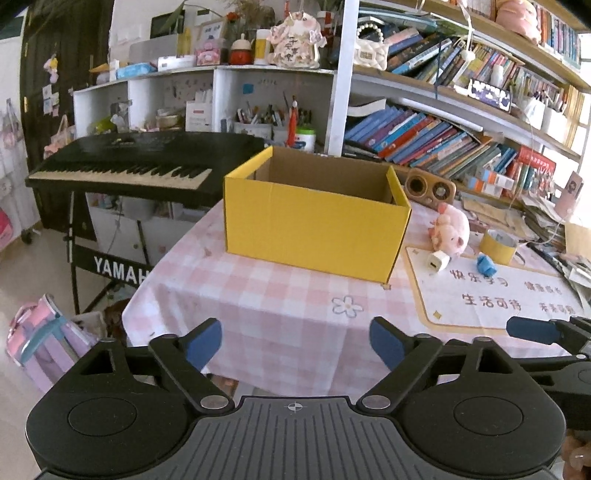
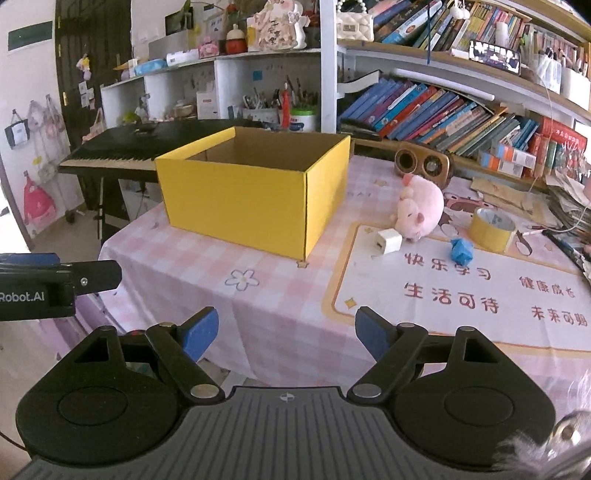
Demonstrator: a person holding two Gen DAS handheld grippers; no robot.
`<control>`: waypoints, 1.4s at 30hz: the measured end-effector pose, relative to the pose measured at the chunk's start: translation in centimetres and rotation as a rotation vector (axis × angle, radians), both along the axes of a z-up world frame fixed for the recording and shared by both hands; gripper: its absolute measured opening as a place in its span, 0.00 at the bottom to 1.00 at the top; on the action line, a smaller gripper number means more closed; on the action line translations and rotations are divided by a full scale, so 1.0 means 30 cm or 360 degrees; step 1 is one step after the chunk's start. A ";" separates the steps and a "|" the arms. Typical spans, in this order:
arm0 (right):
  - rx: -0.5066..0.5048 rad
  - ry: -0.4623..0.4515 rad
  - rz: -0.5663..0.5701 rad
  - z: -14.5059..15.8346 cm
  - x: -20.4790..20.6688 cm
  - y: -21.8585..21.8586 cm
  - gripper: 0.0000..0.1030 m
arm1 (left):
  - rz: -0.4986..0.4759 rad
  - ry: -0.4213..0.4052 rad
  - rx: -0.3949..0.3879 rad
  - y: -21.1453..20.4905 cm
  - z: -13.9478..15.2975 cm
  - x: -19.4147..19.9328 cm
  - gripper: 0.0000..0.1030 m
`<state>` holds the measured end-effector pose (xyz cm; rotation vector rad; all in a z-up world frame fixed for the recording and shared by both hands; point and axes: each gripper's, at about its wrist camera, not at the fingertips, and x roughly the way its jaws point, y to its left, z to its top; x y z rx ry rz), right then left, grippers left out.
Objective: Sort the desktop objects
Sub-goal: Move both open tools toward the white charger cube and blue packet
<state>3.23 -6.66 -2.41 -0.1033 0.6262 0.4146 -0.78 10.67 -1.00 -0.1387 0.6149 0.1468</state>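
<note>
A black keyboard (image 1: pixel 125 162) is standing left of crowded bookshelves (image 1: pixel 443 140); daylight is brightening the white wall (image 1: pixel 136 22)

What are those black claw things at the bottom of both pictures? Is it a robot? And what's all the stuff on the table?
Not a robot. A person holds one grabber in each hand, and each grabber has a camera looking out along its two blue-tipped fingers. One picture comes from the left gripper, the other from the right gripper. Both are open and hold nothing.

They look at a table with a pink checked cloth. On it stands an open yellow box. To its right lie a pink plush pig, a white charger, a small blue thing and a roll of yellow tape. The job is sorting these things; none has been picked up yet.
</note>
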 end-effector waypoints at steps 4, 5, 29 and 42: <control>-0.0011 0.0013 0.0018 -0.006 -0.015 0.006 0.79 | -0.0014 0.0013 -0.0003 -0.007 -0.008 -0.017 0.89; -0.0015 0.0014 0.0022 -0.007 -0.019 0.007 0.79 | -0.0017 0.0016 -0.0004 -0.009 -0.009 -0.019 0.89; -0.0060 0.0068 -0.0268 -0.036 -0.086 -0.134 0.81 | -0.0305 0.0068 -0.0009 -0.146 -0.040 0.012 0.89; -0.0074 0.0092 -0.0496 -0.043 -0.099 -0.261 0.82 | -0.0545 0.0085 -0.0023 -0.280 -0.044 0.081 0.89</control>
